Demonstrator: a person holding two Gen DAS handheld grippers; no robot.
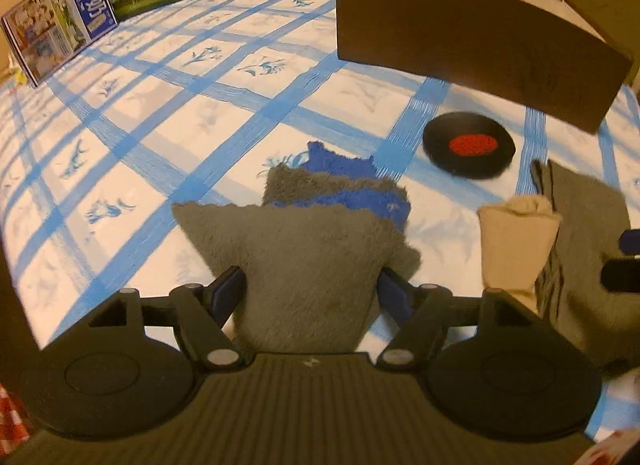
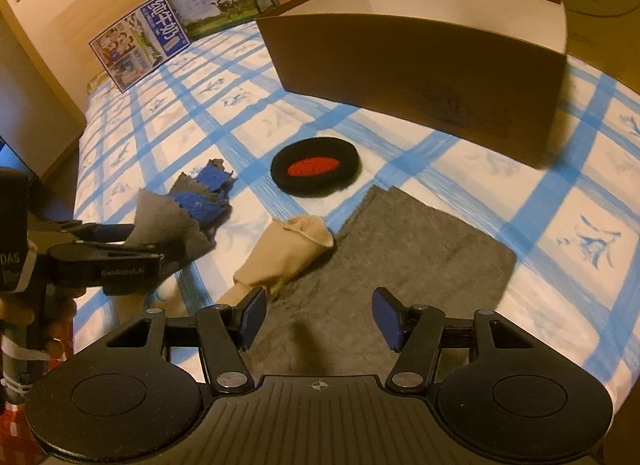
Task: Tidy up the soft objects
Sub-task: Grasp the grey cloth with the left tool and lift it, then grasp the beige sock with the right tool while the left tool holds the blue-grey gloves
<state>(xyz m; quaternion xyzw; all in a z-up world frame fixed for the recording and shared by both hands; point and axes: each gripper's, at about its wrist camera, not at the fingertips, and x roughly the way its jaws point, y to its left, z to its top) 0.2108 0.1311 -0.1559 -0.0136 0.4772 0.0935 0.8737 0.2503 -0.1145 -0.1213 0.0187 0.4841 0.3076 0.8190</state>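
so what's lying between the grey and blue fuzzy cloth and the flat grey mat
A rolled beige cloth lies there, one end resting on the grey mat's edge, apart from the fuzzy cloth. The right wrist view shows it best.

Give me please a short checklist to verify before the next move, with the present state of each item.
1. Left gripper has the grey-and-blue fuzzy cloth between its jaws: ok.
2. That cloth is fully off the bedsheet: not ok, its far end looks to rest there.
3. Right gripper is open and holds nothing: ok.
4. Right gripper is over the flat grey cloth: ok.
5. Beige sock is off the flat grey cloth: not ok, it overlaps its edge.
6. Cardboard box has room inside: cannot tell.
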